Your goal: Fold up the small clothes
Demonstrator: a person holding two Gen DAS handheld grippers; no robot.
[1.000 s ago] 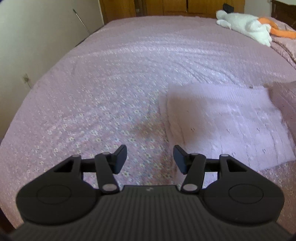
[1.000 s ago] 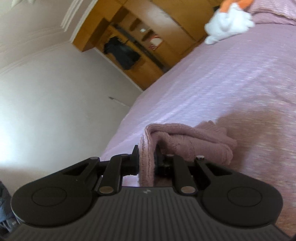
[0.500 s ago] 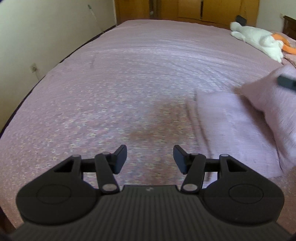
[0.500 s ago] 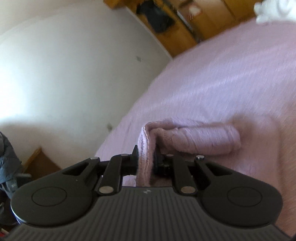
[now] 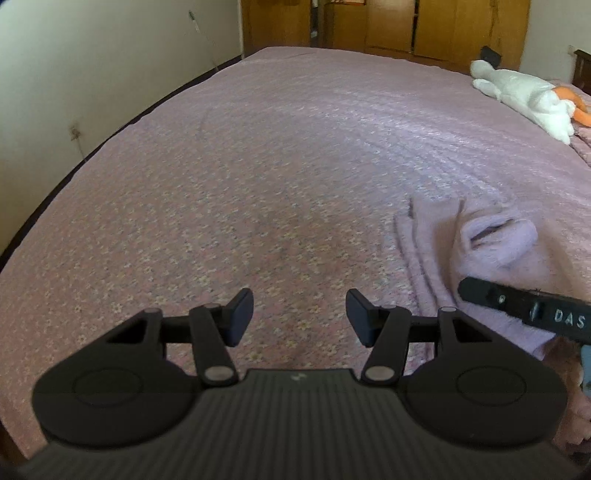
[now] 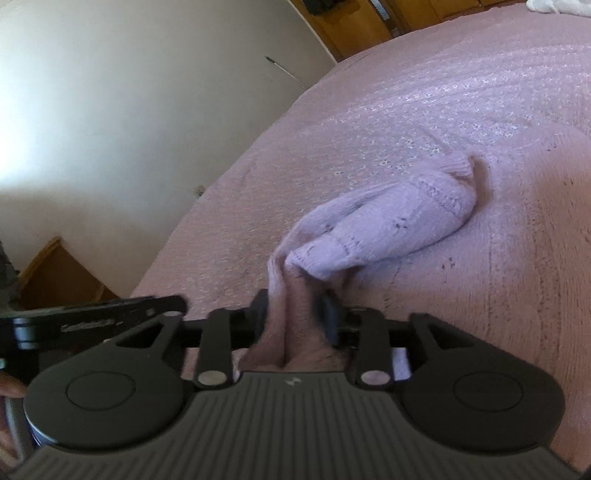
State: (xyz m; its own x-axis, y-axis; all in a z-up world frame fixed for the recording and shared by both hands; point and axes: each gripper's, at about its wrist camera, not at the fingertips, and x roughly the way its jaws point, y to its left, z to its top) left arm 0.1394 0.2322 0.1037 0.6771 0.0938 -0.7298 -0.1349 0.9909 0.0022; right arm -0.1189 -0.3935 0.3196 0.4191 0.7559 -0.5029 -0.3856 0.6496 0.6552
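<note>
Knitwear in pale lilac lies on the pink bedspread, toward the right side in the left wrist view. One part of this lilac knit garment is rolled over onto the flat part beneath, and a bunched fold runs from that roll into the right gripper. The two fingers of this gripper pinch the fold between them — the cloth fills the gap and hangs down behind the pads. The left gripper is over the bare bedspread just beside the garment's left edge, its fingers spread wide apart with nothing between them. In the right wrist view a part of the left gripper shows at the left edge, close beside the right one. A white and orange plush toy lies far away near the head of the bed — well apart from the garment. Wooden wardrobes stand behind the bed.
</note>
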